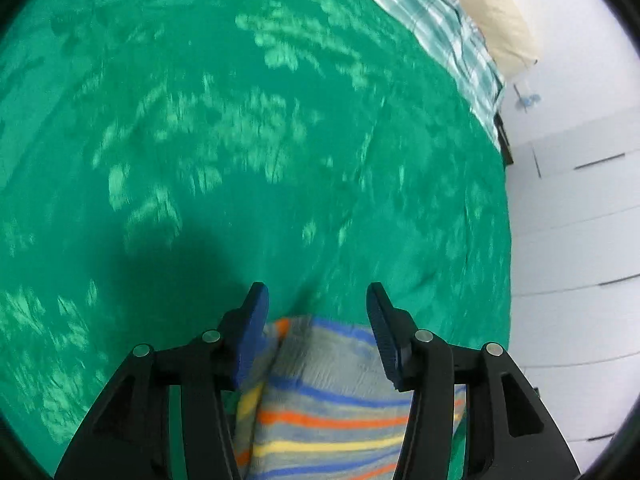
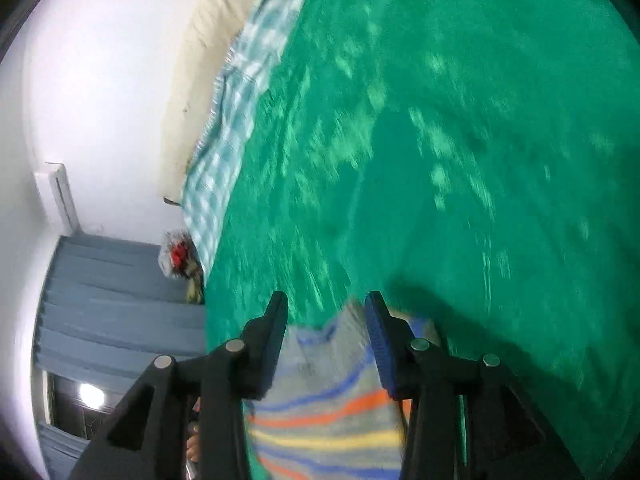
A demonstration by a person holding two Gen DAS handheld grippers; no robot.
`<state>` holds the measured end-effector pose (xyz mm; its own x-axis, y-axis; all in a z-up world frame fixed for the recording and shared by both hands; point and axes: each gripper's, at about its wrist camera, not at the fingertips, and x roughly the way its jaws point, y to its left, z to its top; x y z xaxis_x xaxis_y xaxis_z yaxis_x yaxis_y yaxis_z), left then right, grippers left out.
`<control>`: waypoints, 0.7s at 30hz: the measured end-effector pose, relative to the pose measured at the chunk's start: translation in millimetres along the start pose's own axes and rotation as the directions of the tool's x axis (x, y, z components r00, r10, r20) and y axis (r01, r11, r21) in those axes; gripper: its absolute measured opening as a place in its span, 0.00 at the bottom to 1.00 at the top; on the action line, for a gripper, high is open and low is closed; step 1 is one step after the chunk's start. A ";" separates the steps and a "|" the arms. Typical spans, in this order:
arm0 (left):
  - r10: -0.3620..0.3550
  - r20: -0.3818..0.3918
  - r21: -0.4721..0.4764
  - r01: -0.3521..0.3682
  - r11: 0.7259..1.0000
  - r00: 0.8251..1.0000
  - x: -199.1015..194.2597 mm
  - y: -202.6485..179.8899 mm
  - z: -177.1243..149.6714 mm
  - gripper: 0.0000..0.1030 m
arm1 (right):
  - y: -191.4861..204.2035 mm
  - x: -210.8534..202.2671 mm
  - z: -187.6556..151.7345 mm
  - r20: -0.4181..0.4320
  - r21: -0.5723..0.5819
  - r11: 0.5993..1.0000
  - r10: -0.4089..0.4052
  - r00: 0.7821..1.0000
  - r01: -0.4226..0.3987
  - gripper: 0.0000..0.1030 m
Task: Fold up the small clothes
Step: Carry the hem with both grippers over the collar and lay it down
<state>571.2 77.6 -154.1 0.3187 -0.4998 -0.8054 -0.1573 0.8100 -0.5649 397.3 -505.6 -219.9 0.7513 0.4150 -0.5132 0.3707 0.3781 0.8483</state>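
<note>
Both views look down on a bed covered by a green leaf-print bedspread (image 1: 280, 140), with a teal checked blanket (image 1: 432, 24) along its far edge and a cream mattress edge (image 1: 492, 12) beyond.

Task item: a small striped garment (image 1: 336, 392), grey with blue, orange and yellow bands. It sits low in both views, between the fingers of each tool. Whether it lies flat on the bedspread or hangs lifted cannot be told; both views are blurred.

Left tool (image 1: 318, 296): fingers spread wide, cloth between them, no pinch visible at the tips. Reads as released.

Right tool (image 2: 326, 304): jaws also apart, the garment (image 2: 328, 396) running up between them; its right pad (image 2: 380, 344) touches or overlaps the cloth edge. Reads as released, though a hold lower down is hidden.

Step in hand, as a judgement: either taking hold of one end of the garment with both tools or having just let it go after a fold.

Next move calls for both tools to clamp matching corners, then carry that edge over evenly so the stripes line up.
</note>
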 end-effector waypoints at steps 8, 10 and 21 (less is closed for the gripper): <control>0.100 -0.009 0.277 -0.094 0.956 0.995 1.4 -13.5 -47.8 0.55 | 43.4 -14.9 -12.8 -0.066 -0.338 0.930 -0.181 0.981 0.148 0.40; 0.140 -0.032 0.315 -0.123 0.941 0.990 12.9 -13.4 -56.3 0.55 | 47.1 -9.4 -15.9 -0.086 -0.387 0.904 -0.231 0.969 0.181 0.40; 0.272 0.037 0.521 -0.251 0.816 0.961 36.5 -51.5 -72.3 0.04 | 61.1 45.7 -34.5 -0.102 -0.573 0.750 -0.464 0.880 0.329 0.03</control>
<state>523.4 -4.5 -167.4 0.2980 -0.2486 -0.9216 0.2783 0.9462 -0.1652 435.4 -434.9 -196.0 0.4335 0.2743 -0.8584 0.2122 0.8947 0.3931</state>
